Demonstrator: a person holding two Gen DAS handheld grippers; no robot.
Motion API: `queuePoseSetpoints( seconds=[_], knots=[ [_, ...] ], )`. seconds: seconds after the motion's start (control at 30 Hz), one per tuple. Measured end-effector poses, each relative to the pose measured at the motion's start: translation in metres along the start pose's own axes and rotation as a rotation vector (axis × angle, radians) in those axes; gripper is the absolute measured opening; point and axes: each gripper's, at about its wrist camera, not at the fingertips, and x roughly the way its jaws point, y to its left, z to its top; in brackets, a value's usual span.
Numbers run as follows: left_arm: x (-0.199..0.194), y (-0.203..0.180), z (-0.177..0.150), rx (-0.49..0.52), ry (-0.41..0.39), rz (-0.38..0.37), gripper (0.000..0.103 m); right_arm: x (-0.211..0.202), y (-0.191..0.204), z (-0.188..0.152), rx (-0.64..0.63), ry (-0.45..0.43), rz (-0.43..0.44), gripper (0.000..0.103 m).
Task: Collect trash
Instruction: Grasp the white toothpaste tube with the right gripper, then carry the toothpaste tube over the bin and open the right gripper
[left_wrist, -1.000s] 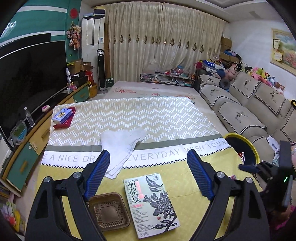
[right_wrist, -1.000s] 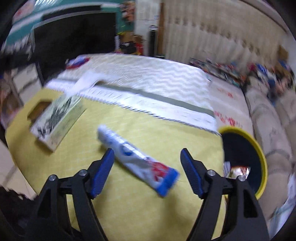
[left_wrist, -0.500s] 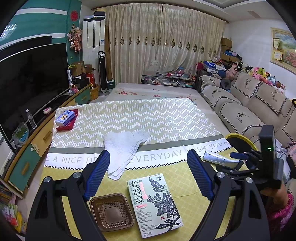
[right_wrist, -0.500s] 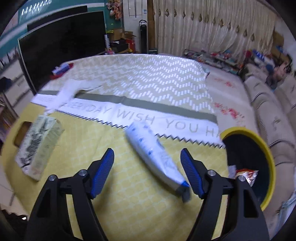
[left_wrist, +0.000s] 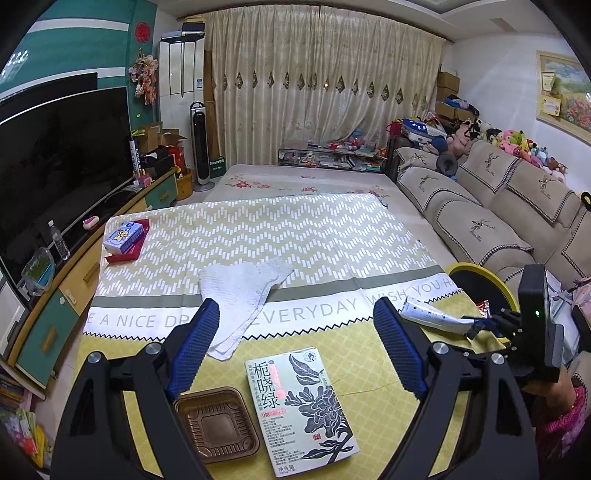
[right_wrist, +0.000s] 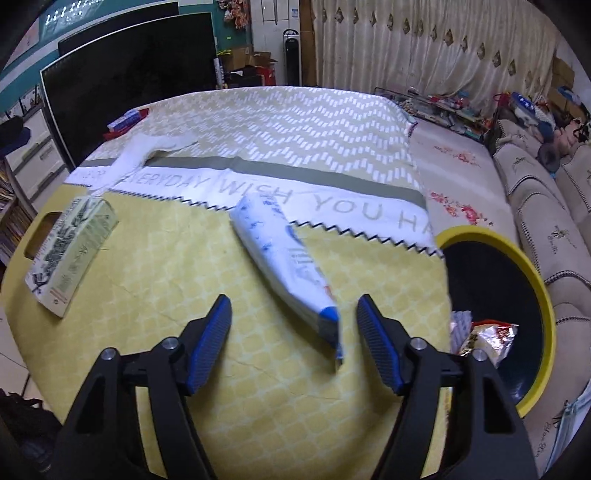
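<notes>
A long white and blue wrapper (right_wrist: 280, 254) lies on the yellow tablecloth (right_wrist: 155, 280), its blue end between the jaws of my right gripper (right_wrist: 293, 301). Those jaws are closing, with a gap still showing on each side of the wrapper. The left wrist view shows the same wrapper (left_wrist: 428, 315) at the table's right edge, with the right gripper (left_wrist: 480, 325) at its end. My left gripper (left_wrist: 295, 310) hangs open over the near table, holding nothing. Below it sit a brown plastic tray (left_wrist: 216, 424) and a book (left_wrist: 299, 406). A yellow-rimmed bin (right_wrist: 480, 234) stands right of the table, holding a crumpled snack bag (right_wrist: 487, 338).
A white cloth (left_wrist: 240, 291) lies mid-table. A tissue pack on a red box (left_wrist: 123, 236) sits at the far left corner. A beige sofa (left_wrist: 480, 229) runs along the right, a TV and low cabinet (left_wrist: 74, 177) along the left.
The right gripper swung over the wrapper until it lies lengthwise between the jaws, which have narrowed. It has come into the left wrist view at the right. The left gripper barely moved.
</notes>
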Motion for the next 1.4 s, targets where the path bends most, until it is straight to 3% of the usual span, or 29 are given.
queuePoseSetpoints(
  seconds=[0.13,0.37,0.43,0.5,0.83,0.97,1.13,1.4],
  knots=[
    [0.0,0.001,0.0,-0.003,-0.002,0.0,0.084,-0.002,0.006,0.0,0.026,0.003,0.095,0.06],
    [0.0,0.004,0.001,-0.01,-0.002,0.005,0.084,-0.004,0.013,-0.002,0.033,-0.013,0.047,0.049],
    [0.0,0.006,0.001,-0.018,-0.002,0.004,0.084,-0.004,0.011,-0.003,0.052,-0.019,0.035,0.032],
    [0.001,0.007,0.0,-0.02,-0.001,0.005,0.084,-0.005,0.007,-0.003,0.075,-0.018,0.043,0.023],
    [0.001,0.008,-0.003,-0.017,0.001,0.014,0.084,-0.023,0.003,0.001,0.107,-0.07,0.051,0.021],
    [0.001,0.008,-0.004,-0.019,0.001,0.014,0.084,-0.037,-0.015,0.004,0.146,-0.111,-0.016,0.021],
    [0.0,0.008,-0.005,-0.022,0.002,0.015,0.084,-0.048,-0.066,0.0,0.26,-0.132,-0.184,0.022],
    [-0.002,0.011,-0.011,-0.024,0.014,0.035,0.084,-0.027,-0.144,-0.016,0.406,-0.048,-0.384,0.022]
  ],
)
